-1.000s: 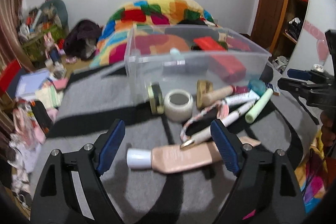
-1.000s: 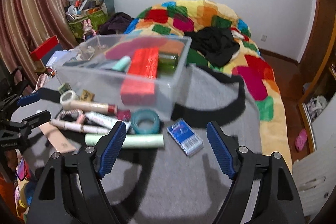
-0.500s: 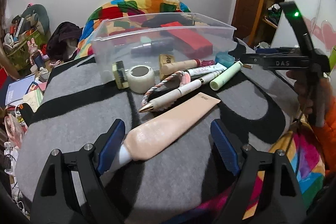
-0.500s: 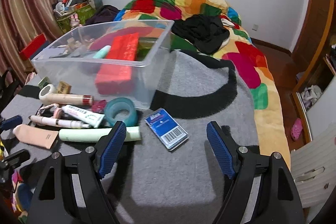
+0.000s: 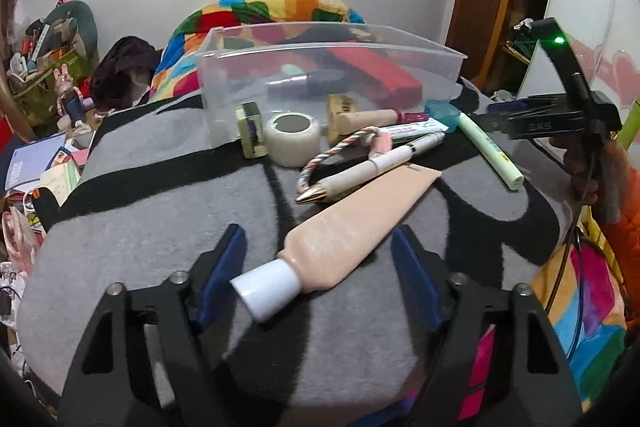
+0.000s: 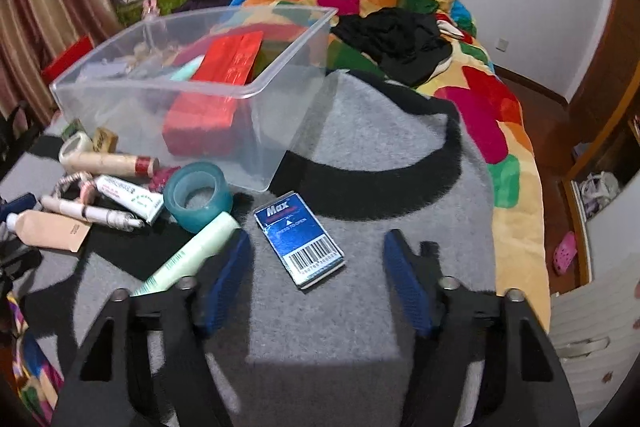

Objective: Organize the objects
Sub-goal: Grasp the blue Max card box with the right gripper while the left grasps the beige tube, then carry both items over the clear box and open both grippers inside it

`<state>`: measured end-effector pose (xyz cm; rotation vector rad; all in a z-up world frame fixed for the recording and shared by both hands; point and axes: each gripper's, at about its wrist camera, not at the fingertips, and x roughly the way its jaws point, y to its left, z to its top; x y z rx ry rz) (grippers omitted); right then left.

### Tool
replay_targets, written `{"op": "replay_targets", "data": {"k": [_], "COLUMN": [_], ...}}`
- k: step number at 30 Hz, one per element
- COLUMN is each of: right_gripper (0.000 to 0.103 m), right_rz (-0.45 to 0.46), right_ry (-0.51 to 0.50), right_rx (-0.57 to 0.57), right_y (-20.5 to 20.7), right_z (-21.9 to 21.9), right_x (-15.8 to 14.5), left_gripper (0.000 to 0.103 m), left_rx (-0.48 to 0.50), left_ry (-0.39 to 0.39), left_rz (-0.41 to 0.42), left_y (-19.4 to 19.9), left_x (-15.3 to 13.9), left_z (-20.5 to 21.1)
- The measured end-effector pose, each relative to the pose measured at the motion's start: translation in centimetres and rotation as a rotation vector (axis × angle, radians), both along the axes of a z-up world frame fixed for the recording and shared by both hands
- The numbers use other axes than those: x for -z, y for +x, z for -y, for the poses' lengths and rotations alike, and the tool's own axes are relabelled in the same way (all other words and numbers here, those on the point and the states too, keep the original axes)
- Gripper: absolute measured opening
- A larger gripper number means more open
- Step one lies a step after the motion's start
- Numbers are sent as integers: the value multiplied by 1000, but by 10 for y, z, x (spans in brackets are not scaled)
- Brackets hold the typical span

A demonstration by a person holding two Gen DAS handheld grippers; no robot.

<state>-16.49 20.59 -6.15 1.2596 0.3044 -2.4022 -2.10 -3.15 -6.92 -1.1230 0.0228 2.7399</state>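
Both grippers have just been closing but grip nothing yet: the left gripper (image 5: 318,259) straddles the tube (image 5: 352,223), the right gripper (image 6: 316,275) the blue box (image 6: 299,243), likely for binning in the tub (image 6: 256,91).

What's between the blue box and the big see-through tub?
Only bare grey blanket with a black stripe lies between the blue box and the clear tub, as the right wrist view shows.

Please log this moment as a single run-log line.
left gripper: closing around beige tube | right gripper: closing over blue box | neither gripped
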Motion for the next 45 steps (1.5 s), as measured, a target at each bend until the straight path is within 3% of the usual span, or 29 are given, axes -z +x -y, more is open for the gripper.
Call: {"op": "replay_targets", "data": {"k": [6, 8, 13, 19, 26, 45], "right_gripper": [29, 27, 25, 25, 25, 25], "right_rz": [5, 0, -7, -14, -49, -157], "right_ry": [-17, -24, -60, -90, -125, -247], "right_rx": [-35, -25, 24, 53, 72, -10], "right_y": [3, 6, 16, 35, 53, 78], "right_z": [3, 1, -10, -23, -29, -12], "right_x": [0, 0, 0, -3, -15, -66], "left_gripper": [47, 37, 28, 28, 22, 20], "left_rx": [-2, 4, 47, 78, 39, -17], "left_ry": [26, 32, 55, 11, 9, 59], "left_rz": [-10, -7, 6, -6, -24, -193], "left_y": [13, 17, 23, 21, 24, 33], "left_x": [-4, -6, -8, -5, -6, -89], "left_z": [-7, -10, -23, -40, -42, -23]}}
